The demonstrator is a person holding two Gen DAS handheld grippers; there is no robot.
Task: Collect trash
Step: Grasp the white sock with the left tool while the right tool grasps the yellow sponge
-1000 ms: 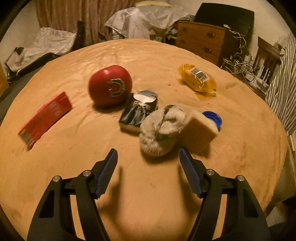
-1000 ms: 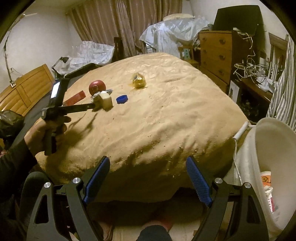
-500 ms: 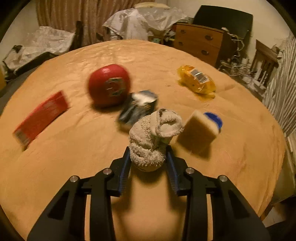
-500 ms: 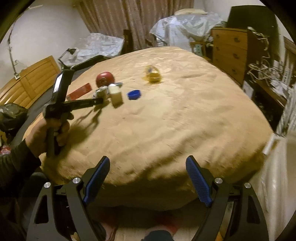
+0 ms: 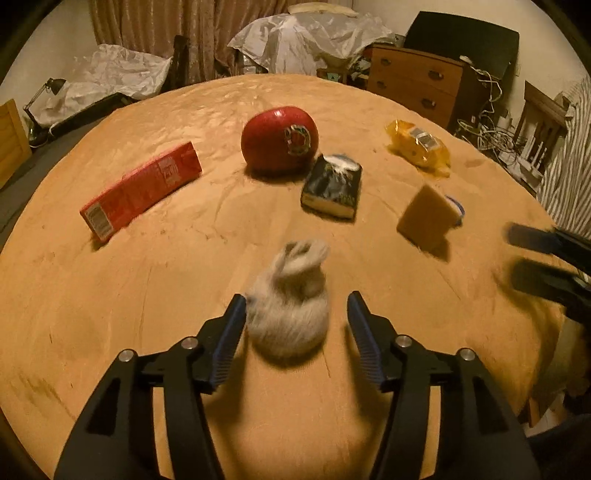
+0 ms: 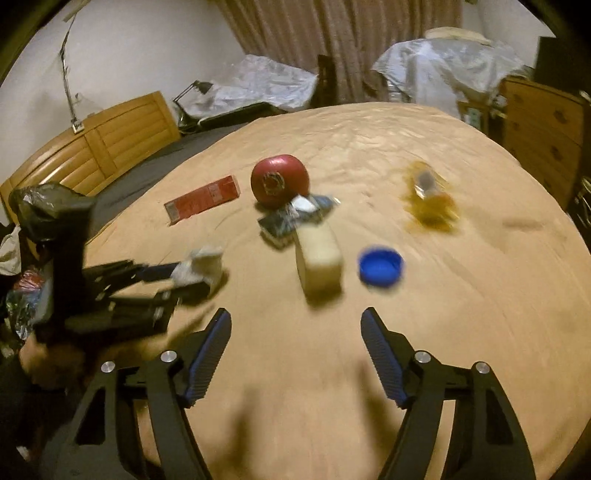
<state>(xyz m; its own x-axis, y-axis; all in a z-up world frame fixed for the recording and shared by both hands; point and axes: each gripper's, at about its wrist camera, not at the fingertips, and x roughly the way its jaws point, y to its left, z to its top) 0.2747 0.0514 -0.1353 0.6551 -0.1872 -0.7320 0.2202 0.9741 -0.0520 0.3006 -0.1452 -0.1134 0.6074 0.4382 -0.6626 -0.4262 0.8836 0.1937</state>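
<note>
On the tan-covered round table [image 5: 147,280] lie a grey rolled sock [image 5: 291,299], a red carton [image 5: 144,190], a red ball [image 5: 279,139], a dark packet [image 5: 334,186], a yellow sponge [image 5: 428,216], a blue cap [image 6: 380,266] and a yellow wrapper [image 5: 419,147]. My left gripper [image 5: 295,321] is open; the blurred sock sits between its fingers, touching the left one. It also shows in the right wrist view [image 6: 192,277]. My right gripper [image 6: 295,350] is open and empty over the table, near the sponge [image 6: 319,258] and the cap.
A wooden dresser [image 5: 417,85] with tangled cables stands at the back right. Covered furniture and curtains [image 5: 184,33] line the back. A wooden bench [image 6: 99,144] and a black bag [image 6: 48,210] are at the left in the right wrist view.
My left gripper shut on the sock, pulled it back from the other items, then opened. My right gripper swung from the table's edge by the white bin in over the table.
</note>
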